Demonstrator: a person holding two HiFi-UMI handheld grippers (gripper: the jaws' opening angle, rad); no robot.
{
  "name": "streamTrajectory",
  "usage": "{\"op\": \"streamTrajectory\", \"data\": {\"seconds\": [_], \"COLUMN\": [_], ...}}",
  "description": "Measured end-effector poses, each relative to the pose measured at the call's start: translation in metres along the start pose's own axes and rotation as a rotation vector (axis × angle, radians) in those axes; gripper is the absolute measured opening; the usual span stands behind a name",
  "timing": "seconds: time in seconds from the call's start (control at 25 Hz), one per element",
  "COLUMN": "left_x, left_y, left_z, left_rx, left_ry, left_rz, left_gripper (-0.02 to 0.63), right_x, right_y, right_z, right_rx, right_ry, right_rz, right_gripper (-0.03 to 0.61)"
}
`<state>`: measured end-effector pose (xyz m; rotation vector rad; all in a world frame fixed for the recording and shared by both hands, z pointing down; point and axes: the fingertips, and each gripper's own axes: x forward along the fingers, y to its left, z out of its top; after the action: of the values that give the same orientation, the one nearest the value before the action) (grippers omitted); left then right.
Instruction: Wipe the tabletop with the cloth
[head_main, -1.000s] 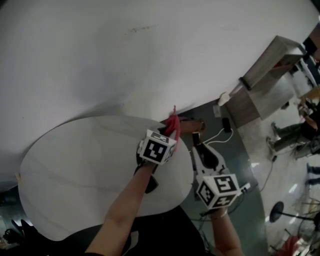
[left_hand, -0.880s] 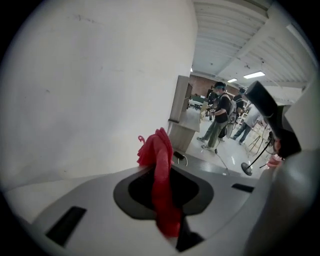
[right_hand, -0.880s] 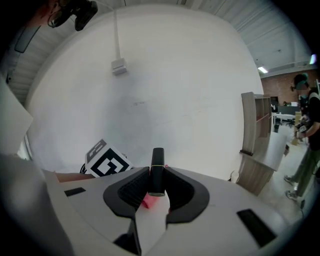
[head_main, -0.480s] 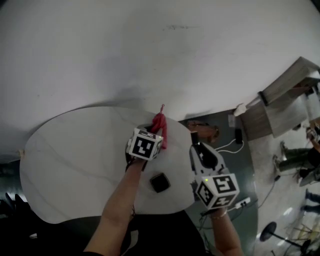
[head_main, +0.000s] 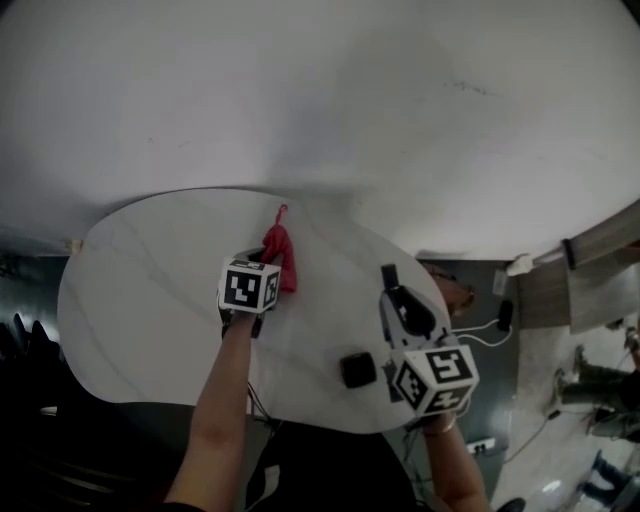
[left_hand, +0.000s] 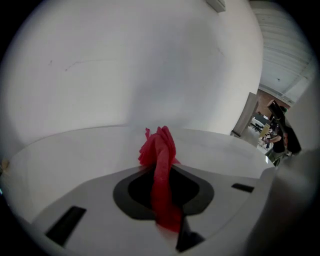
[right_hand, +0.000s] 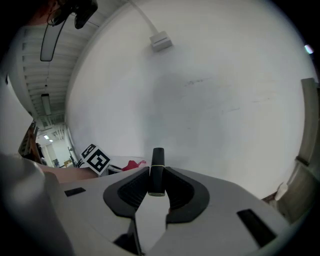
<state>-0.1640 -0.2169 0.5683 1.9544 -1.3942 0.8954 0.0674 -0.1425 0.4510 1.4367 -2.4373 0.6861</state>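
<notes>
White oval surface (head_main: 140, 300) by a wall (head_main: 300, 80): left tool (left_hand: 162, 172) clamps the red cloth (left_hand: 157, 142), right tool (right_hand: 157, 176) pinches a black stick (right_hand: 157, 159); flat, firm strokes should wipe best.

You'll find no word, number or brand legible anywhere. The only print is black-and-white square marker patterns, which carry no letters: on the left cube (head_main: 248, 287), toward 8 o'clock of the head view's centre, and on the right cube (head_main: 436, 378), toward 4 o'clock. The right gripper view shows the left cube's pattern again, toward 8 o'clock
</notes>
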Motion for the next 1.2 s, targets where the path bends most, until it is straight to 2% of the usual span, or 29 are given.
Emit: {"op": "streamTrajectory", "data": {"seconds": [0.16,0.28,0.48,0.6,0.8,1.0,1.2], "left_x": [-0.017,-0.028,-0.047,-0.054,-0.039,-0.005,0.033], "left_y": [0.038,0.048,0.03,0.001,-0.071,-0.166,-0.245], "left_z": [-0.017,-0.02,0.005,0.03,0.074,0.102,0.105], "left_rx": [-0.059,-0.075,-0.091,-0.055,0.025,0.149,0.246], "left_ry": [-0.002,-0.015,-0.116,-0.164,-0.199,-0.17,-0.099], "left_rz": [0.067,0.096,0.045,-0.025,-0.198,-0.36,-0.47], "left_gripper": [0.06,0.06,0.06,0.06,0.06,0.058,0.058], "right_x": [0.009,0.011,0.004,-0.007,-0.034,-0.068,-0.09], "right_y": [0.017,0.024,0.021,0.012,-0.015,-0.054,-0.08], "right_z": [0.002,0.004,0.007,0.009,0.012,0.005,-0.006], "right_rx": [-0.017,-0.027,-0.025,-0.013,0.007,0.056,0.099], "right_ry": [0.008,0.004,-0.016,-0.032,-0.061,-0.082,-0.086], "right_rz": [0.038,0.05,0.031,-0.003,-0.097,-0.222,-0.308], "right_gripper": [0.092,0.092,0.092,0.092,0.092,0.092,0.092]}}
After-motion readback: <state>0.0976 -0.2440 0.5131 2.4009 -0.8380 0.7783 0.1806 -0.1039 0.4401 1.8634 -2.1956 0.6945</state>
